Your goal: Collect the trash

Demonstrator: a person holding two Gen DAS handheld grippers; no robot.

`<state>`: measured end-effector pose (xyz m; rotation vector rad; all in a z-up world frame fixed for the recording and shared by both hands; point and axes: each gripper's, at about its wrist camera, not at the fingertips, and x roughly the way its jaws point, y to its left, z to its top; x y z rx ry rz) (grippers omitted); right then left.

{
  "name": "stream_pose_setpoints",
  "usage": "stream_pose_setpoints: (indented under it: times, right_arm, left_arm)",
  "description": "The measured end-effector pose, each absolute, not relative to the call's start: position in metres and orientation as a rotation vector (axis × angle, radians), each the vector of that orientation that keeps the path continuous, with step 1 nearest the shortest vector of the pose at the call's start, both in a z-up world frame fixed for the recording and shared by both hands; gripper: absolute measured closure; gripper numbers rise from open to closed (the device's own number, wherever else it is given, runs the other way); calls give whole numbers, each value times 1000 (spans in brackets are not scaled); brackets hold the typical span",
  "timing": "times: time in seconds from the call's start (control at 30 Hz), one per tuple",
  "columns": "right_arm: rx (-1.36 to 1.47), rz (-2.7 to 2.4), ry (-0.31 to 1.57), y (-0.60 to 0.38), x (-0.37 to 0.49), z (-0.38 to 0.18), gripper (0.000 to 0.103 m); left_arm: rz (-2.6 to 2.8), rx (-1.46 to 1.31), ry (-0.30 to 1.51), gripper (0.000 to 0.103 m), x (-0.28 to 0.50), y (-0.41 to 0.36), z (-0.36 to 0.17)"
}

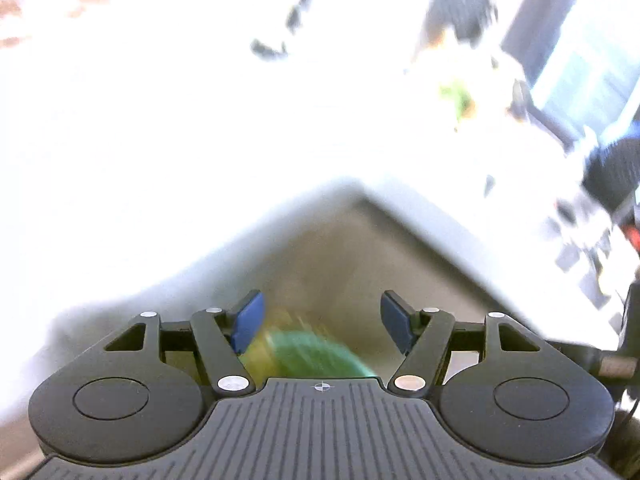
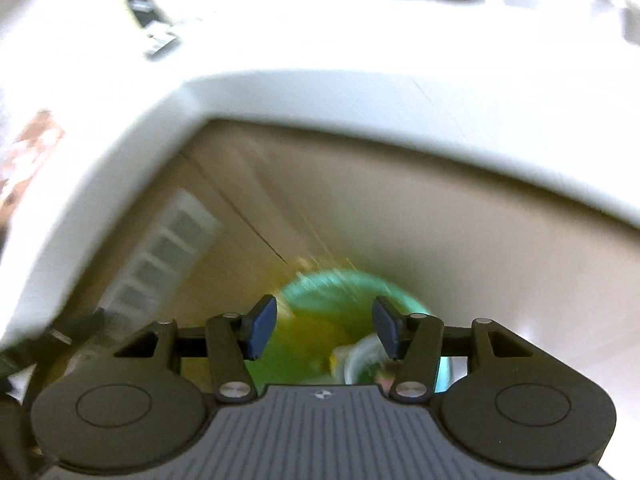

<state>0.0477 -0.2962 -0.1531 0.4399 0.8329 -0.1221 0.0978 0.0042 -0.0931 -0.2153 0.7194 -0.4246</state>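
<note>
Both views are blurred. My left gripper (image 1: 323,316) stands open, with nothing between its blue pads (image 1: 249,320), above the floor beside a corner of the white table (image 1: 160,140). Far below it I see a green bin (image 1: 316,354) with something yellow in it. My right gripper (image 2: 324,326) is open too and hangs over the same green bin (image 2: 344,292). Inside the bin lie a yellow piece (image 2: 312,336) and a white piece (image 2: 360,356). Neither gripper touches the bin or its contents.
Small dark scraps (image 1: 272,50) and a blurred green item (image 1: 456,96) lie on the table, with a dark object (image 1: 460,12) at its far side. Another dark flat item (image 2: 148,12) lies on the tabletop. A white slatted thing (image 2: 160,256) stands under the table edge (image 2: 360,92).
</note>
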Motion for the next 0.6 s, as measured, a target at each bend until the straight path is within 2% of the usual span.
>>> stream_pose_setpoints:
  times: [0.1,0.27,0.33,0.47,0.6]
  right_arm:
    - [382,-24,736,-275,59,-115,42]
    - [283,145,575,-233,69,-59,35]
    - [220,195,523,-214,69,-45,33]
    - [190,274,468,-193,61,-21,18]
    - [151,292,462,-184,58,-20,15]
  left_arm:
    - [-318,-201,635,33,79,25,-50]
    - [-200,-174,554,33,53,39,-12]
    - [-161,-169,558,33,46,35,-6]
    - [-124,-189,560,33,43,37,-7]
    - [-122,-196,588,33,43,45,-13]
